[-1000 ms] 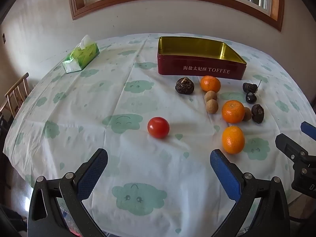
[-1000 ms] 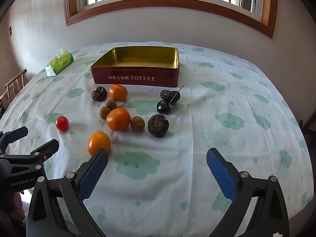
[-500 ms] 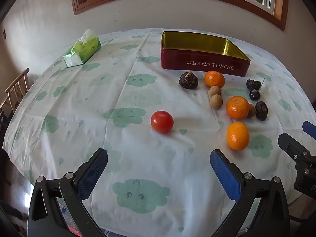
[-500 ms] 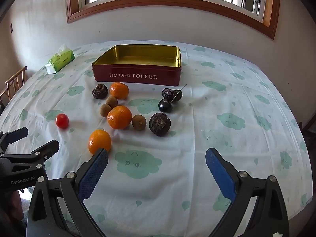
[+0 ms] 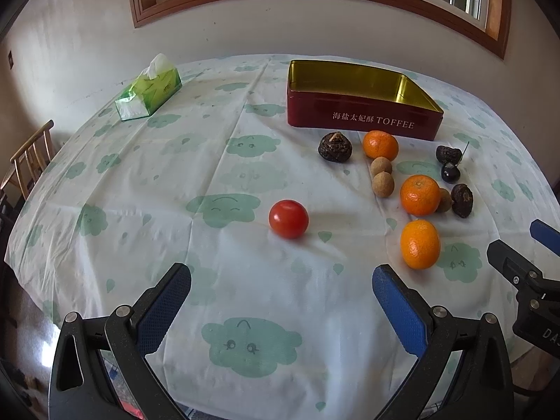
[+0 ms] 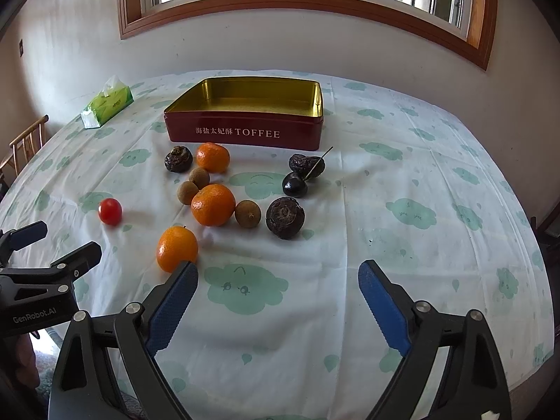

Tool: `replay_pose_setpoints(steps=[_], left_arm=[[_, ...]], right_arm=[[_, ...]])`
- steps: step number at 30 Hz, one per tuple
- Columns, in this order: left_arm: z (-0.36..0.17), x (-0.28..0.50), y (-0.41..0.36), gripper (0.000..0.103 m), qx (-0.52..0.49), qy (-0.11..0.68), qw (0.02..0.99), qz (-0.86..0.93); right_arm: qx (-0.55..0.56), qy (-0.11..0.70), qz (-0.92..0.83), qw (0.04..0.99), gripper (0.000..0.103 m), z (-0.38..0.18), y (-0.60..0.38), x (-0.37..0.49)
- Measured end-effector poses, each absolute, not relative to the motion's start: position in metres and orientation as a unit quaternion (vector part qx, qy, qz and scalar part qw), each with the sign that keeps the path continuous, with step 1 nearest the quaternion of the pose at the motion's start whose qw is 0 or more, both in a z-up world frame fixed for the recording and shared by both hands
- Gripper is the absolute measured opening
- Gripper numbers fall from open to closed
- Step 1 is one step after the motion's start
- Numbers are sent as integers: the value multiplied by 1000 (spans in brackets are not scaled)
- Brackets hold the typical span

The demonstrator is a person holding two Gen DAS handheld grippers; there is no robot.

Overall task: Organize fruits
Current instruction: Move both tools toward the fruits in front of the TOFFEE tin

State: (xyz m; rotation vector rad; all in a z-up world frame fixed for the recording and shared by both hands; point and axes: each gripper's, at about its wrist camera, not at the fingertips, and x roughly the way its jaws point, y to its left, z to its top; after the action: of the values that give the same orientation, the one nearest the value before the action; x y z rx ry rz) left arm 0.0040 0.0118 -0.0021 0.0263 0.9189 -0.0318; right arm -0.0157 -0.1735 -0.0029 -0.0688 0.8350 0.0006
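A red toffee tin [image 5: 364, 119] [image 6: 245, 133] with a gold inside stands empty at the back of the table. In front of it lie three oranges, the nearest [image 5: 419, 244] [image 6: 177, 248], several small brown longans [image 6: 247, 212], dark wrinkled fruits [image 6: 285, 217] and a dark cherry [image 6: 294, 184]. A red tomato [image 5: 288, 218] [image 6: 110, 211] sits apart to the left. My left gripper [image 5: 281, 295] is open, low over the table's front, the tomato just ahead of it. My right gripper [image 6: 278, 288] is open, the nearest orange by its left finger.
A green tissue pack [image 5: 149, 91] lies at the back left. A wooden chair [image 5: 29, 155] stands past the table's left edge. The cloud-print tablecloth [image 6: 420, 189] is bare on the right side. A wall with a window runs behind.
Both grippers have dipped and moved slightly forward, so the fruits and tin sit lower and larger in view. Nothing was grasped; both stay open.
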Motion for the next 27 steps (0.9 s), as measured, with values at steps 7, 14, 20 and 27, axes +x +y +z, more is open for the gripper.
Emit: replay_pose_setpoints(steps=[7, 14, 20, 27], left_arm=[[-4, 3, 11, 103, 12, 442, 897, -15], [-4, 2, 11, 103, 13, 442, 897, -15], [-5, 2, 11, 103, 14, 442, 897, -12], [-9, 1, 14, 103, 12, 444, 896, -11]], right_arm=[[-33, 406, 1, 913, 89, -3, -174, -16], [-34, 406, 1, 913, 89, -3, -173, -16], [-34, 406, 1, 913, 88, -4, -173, -16], [-34, 408, 1, 913, 88, -4, -173, -16]])
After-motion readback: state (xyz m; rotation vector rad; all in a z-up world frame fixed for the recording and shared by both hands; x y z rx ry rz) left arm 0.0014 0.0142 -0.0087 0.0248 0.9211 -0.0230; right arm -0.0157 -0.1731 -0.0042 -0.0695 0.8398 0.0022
